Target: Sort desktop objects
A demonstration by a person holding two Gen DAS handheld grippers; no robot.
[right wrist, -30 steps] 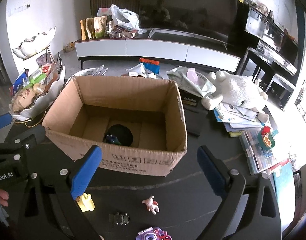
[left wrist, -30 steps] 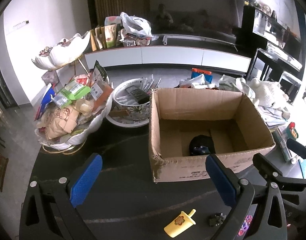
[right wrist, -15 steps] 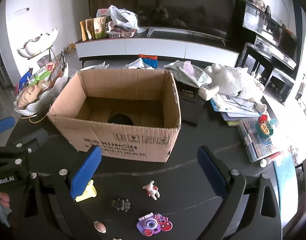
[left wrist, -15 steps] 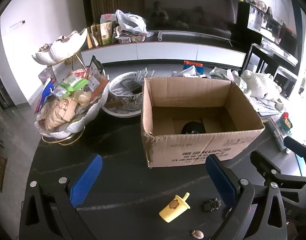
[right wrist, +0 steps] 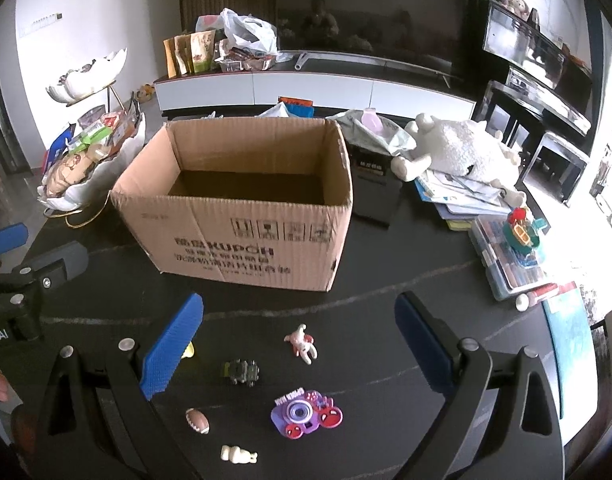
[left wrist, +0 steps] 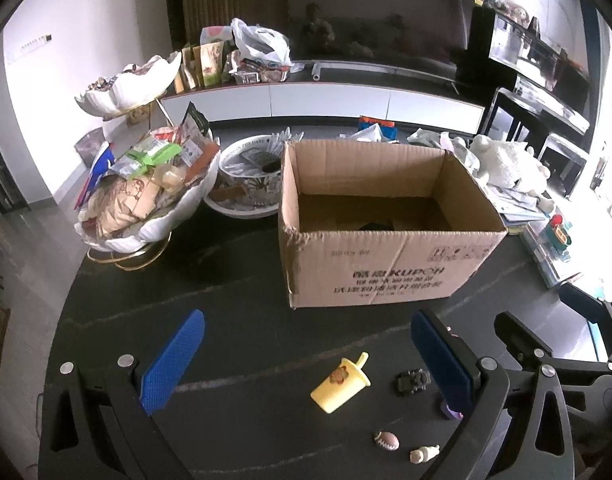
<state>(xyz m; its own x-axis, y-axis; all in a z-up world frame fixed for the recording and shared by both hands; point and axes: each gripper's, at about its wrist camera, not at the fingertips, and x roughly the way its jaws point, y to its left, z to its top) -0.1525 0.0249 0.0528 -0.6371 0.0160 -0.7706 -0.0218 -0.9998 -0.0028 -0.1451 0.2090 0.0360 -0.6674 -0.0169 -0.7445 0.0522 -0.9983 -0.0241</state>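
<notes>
An open cardboard box (left wrist: pixel 385 276) (right wrist: pixel 242 240) stands on the dark table, with a black object (left wrist: pixel 375 225) just showing inside it. In front of it lie small toys: a yellow popsicle (left wrist: pixel 339 384), a dark toy car (left wrist: pixel 412 381) (right wrist: pixel 242 372), a tiny football (left wrist: pixel 386 440) (right wrist: pixel 197 421), a cream figure (left wrist: pixel 423 453) (right wrist: pixel 238 455), a pink rabbit (right wrist: pixel 302 344) and a purple camera (right wrist: pixel 306 414). My left gripper (left wrist: pixel 307 317) hangs open above the popsicle. My right gripper (right wrist: pixel 298 300) is open over the rabbit and car. Neither holds anything.
A shell-shaped dish of snacks (left wrist: pixel 146 200) and a patterned bowl (left wrist: pixel 246 184) sit left of the box. To its right are a black case (right wrist: pixel 373 188), a white plush animal (right wrist: pixel 457 152), papers and a clear plastic organiser (right wrist: pixel 509 256).
Both grippers have drawn back from the box towards the near table edge. The box looks farther off, and more of the small toys have come into view. Both stay open.
</notes>
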